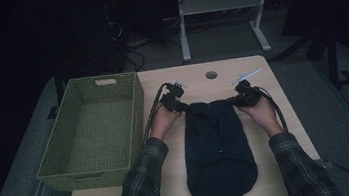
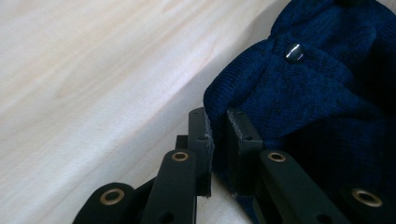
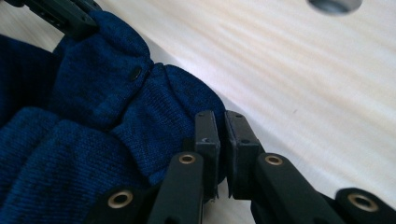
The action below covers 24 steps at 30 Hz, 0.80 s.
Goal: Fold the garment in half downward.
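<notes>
A: While both hands sit at the far end of the dark blue knitted garment (image 1: 217, 148), each tool bites a corner — left gripper (image 2: 218, 135) pinched narrow on the knit edge, right gripper (image 3: 222, 140) likewise clamped on a fold at the opposite corner.

B: Noted. Where does the garment lie?

A: Mid-table, folded long, running from the near edge up toward the far end; a small button (image 2: 294, 51) shows close to the left corner. Green woven basket (image 1: 93, 128) stands on the left, its right wall just beside the left forearm.

B: Handling advice for the lift?

A: Judged, not seen: raise both corners together and level, keep the knit taut between them so neither bite slips — the jaws seem to hold only a thin lip of fabric. Knit will likely stretch and sag, so lift high enough that the near end leaves the wood before swinging left.

B: Edges, room?

A: Table (image 1: 260, 75) has bare wood on the far side, with a round cable hole (image 1: 211, 75) there, and a strip on the right. Garment's near end sits close to the near edge — may droop off. Basket rim is the obstacle; its inside appears empty.
</notes>
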{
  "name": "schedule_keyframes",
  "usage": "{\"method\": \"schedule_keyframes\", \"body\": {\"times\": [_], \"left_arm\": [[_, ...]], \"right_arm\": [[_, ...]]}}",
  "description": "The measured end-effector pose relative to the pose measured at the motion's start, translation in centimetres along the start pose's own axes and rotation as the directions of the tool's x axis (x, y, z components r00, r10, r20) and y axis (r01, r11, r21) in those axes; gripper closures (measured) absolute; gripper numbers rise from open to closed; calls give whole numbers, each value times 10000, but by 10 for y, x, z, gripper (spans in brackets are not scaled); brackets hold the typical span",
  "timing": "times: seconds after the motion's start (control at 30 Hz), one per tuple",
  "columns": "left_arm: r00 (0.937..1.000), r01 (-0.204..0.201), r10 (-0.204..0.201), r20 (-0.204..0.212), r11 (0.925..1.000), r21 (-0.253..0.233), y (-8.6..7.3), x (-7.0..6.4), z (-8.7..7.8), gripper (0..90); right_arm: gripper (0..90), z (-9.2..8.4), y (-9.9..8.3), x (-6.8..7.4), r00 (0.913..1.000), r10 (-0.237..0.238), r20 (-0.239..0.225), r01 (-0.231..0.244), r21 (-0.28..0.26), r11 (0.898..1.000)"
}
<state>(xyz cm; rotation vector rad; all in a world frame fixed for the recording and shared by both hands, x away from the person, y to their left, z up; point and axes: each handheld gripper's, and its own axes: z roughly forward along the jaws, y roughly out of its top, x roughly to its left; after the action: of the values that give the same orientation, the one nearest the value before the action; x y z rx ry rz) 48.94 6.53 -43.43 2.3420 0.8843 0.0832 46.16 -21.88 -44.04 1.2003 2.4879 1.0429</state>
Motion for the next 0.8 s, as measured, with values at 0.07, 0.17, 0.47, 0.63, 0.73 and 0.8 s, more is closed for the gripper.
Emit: {"method": "schedule_keyframes", "body": {"times": [0.07, 0.17, 0.47, 0.63, 0.73, 0.8], "left_arm": [[9999, -50, 49, -99, 9999, -106, 1, 0, -6, 813], [9998, 39, -44, -186, 9996, -292, 2, -2, -15, 815], [9993, 37, -69, -377, 9965, -833, 8, -4, -36, 817], [9977, -213, 149, -661, 9950, -972, 17, -7, -47, 817], [9966, -321, 229, -790, 9927, -1165, 21, -9, -54, 816], [9951, -447, 320, -935, 9895, -1371, 27, -12, -62, 817]], "right_arm": [[845, -5, 5, 2, 9999, -111, 63, 112, -199, 9997], [844, -10, 11, 6, 9996, -277, 106, 280, -341, 9990], [843, -25, 25, 13, 9974, -652, 310, 674, -773, 9947], [843, -33, 30, 15, 9962, -772, 410, 809, -974, 9920], [843, -38, 33, 16, 9959, -767, 482, 815, -1057, 9911], [842, -47, 39, 16, 9944, -864, 605, 940, -1369, 9861]]}}
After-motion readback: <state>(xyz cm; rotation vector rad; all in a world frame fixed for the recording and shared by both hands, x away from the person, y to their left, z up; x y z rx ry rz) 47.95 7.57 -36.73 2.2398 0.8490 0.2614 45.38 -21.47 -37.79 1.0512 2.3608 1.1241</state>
